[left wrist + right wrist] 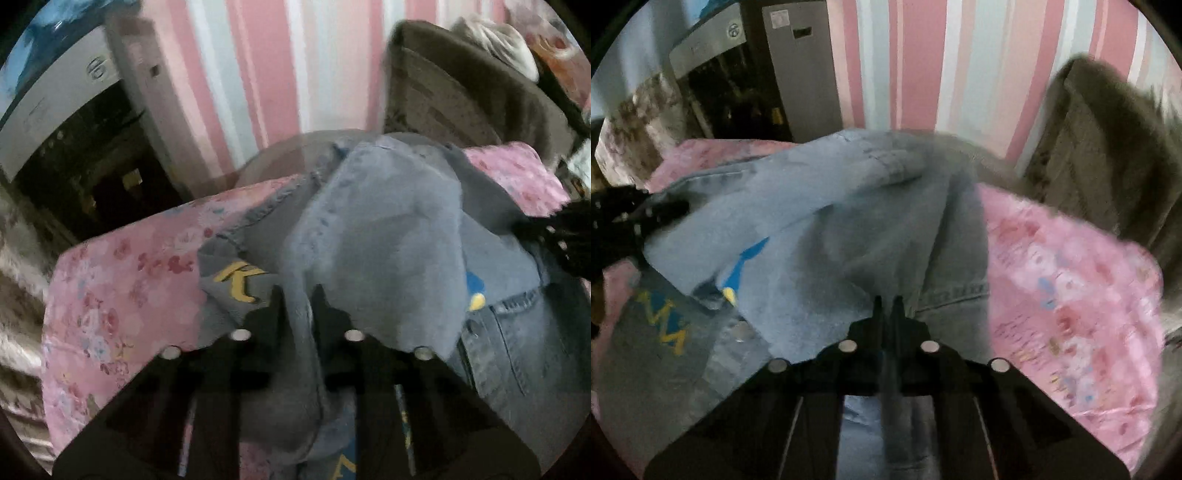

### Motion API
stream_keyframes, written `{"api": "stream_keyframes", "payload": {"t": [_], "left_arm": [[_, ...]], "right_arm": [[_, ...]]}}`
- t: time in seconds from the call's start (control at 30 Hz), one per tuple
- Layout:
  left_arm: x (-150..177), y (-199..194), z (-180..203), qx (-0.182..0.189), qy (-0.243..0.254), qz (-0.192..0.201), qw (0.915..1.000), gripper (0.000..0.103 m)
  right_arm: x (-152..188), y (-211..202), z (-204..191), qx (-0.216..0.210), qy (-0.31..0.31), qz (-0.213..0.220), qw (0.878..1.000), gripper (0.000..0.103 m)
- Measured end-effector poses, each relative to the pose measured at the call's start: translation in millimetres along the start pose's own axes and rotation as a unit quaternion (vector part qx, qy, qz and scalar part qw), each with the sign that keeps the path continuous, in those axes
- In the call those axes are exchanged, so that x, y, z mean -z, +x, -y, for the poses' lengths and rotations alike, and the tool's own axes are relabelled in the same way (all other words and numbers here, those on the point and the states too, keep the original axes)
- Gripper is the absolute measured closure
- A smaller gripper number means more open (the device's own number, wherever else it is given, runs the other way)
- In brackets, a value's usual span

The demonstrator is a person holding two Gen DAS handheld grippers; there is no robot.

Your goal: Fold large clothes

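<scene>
A grey-blue denim jacket with yellow and blue lettering lies bunched on a pink floral sheet. My left gripper is shut on a thick fold of the denim that runs up between its fingers. In the right wrist view the same denim jacket spreads across the bed, and my right gripper is shut on a thin edge of it. The left gripper also shows at the left edge of the right wrist view, on the jacket. The right gripper shows dark at the right edge of the left wrist view.
A pink and white striped wall stands behind the bed. A brown chair back with a pale cloth on it is at the right. A grey cabinet with dark shelves stands at the left. The pink floral sheet lies bare right of the jacket.
</scene>
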State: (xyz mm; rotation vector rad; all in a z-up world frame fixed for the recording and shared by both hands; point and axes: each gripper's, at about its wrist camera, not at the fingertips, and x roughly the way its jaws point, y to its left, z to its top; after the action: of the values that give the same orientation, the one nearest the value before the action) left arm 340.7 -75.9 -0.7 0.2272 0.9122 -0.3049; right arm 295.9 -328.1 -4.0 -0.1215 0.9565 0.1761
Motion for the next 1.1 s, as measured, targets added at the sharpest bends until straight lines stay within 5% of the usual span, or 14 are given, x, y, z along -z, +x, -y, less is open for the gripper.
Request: {"api": "stream_keyframes", "payload": {"t": [0.13,0.23,0.4,0.57,0.67,0.77,0.93,1.1], "left_arm": [[7,-19,-8,0.005,-0.003,0.032,0.9995,0.089],[13,-25,-3,-0.003,0.013,0.039,0.9992,0.081],[23,-31,3,-0.019,0.037,0.060,0.9974,0.053],[33,-32,10,-0.010,0.056,0.058,0.9967,0.049],[40,-31,16,-0.013,0.080,0.062,0.9948,0.052],[44,-31,15,-0.007,0.083,0.069,0.9941,0.052],[43,-25,4,0.027,0.056,0.064,0.9960,0.049],[45,-31,-6,0.033,0.044,0.073,0.9958,0.038]], "right_arm": [[14,-57,8,0.123,-0.013,0.094,0.988,0.100],[32,-81,33,0.227,0.007,0.104,0.968,0.100],[93,-99,102,0.258,0.129,0.067,0.955,0.099],[153,-79,148,0.210,0.264,0.024,0.941,0.092],[167,-86,156,0.170,0.326,0.037,0.929,0.071],[164,-112,152,0.152,0.339,0.066,0.926,0.071],[126,-150,118,0.128,0.268,0.123,0.947,0.067],[64,-97,75,0.056,0.172,0.089,0.979,0.063]]}}
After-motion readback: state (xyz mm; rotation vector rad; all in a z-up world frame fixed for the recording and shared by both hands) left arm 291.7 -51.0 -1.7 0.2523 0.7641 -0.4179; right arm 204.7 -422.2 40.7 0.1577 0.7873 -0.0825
